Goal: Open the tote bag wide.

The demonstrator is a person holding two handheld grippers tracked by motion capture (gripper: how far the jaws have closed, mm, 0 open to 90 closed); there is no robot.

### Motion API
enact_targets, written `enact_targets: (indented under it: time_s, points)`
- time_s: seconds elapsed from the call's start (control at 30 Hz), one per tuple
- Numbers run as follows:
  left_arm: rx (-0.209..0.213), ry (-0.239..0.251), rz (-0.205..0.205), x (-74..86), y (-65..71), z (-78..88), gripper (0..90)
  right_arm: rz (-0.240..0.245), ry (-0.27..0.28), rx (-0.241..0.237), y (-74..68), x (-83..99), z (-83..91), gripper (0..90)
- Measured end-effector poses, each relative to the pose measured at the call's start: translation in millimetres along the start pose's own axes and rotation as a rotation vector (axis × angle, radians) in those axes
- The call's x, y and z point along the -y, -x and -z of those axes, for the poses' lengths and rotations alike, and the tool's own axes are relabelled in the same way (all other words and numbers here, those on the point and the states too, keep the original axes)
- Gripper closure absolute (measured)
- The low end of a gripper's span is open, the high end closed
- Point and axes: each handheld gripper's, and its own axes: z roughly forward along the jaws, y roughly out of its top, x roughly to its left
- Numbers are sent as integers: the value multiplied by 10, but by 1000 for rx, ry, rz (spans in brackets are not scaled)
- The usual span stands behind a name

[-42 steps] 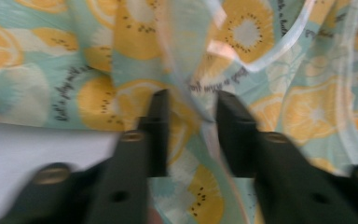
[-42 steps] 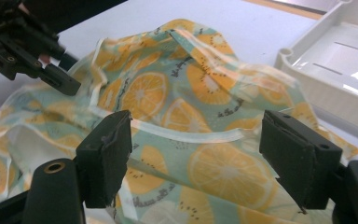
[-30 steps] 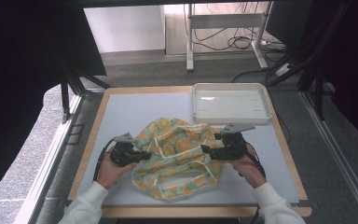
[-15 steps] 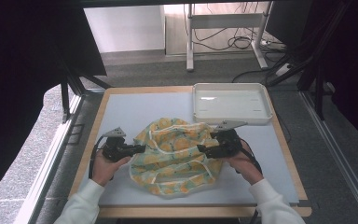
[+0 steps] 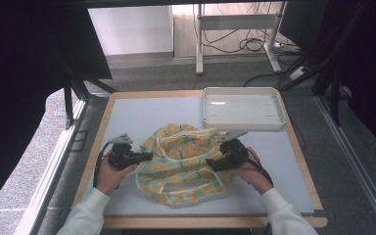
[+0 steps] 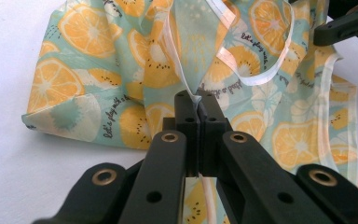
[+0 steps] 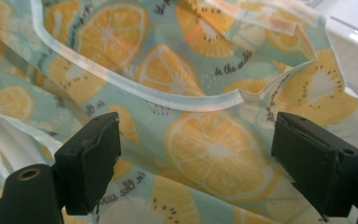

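Cloth (image 5: 186, 161) stays pinched at its trim by the left tool (image 6: 196, 108), while the right tool (image 7: 196, 158) has just opened, freeing that side

This looks like a lab or test room set up for recording, not a home. The table (image 5: 127, 117) is a pale blue-grey board with a light wooden rim, set inside a dark metal frame (image 5: 71, 93) with black curtains (image 5: 24, 73) hanging at both sides. The floor is grey carpet (image 5: 147, 73). Behind the table stands a white metal stand (image 5: 235, 22) with loose cables (image 5: 254, 46) lying under it, and a white wall panel (image 5: 127, 29). A plain white tray (image 5: 242, 122) sits on the table's far corner.
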Motion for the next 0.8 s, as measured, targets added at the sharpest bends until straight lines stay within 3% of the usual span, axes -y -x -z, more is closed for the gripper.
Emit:
enact_targets:
  time_s: [0.27,0.4,0.57,0.8]
  points:
    - [4,-6,-1,2,2,-6,900,75,-75,44,-89,49,-133,125]
    - [5,-4,0,1,-1,6,900,97,-86,70,-87,74,-164,146]
    - [4,-6,0,2,-7,1,900,111,-53,79,-79,76,-129,377]
    - [5,-6,-3,0,-5,1,900,47,2,34,-9,79,-81,715]
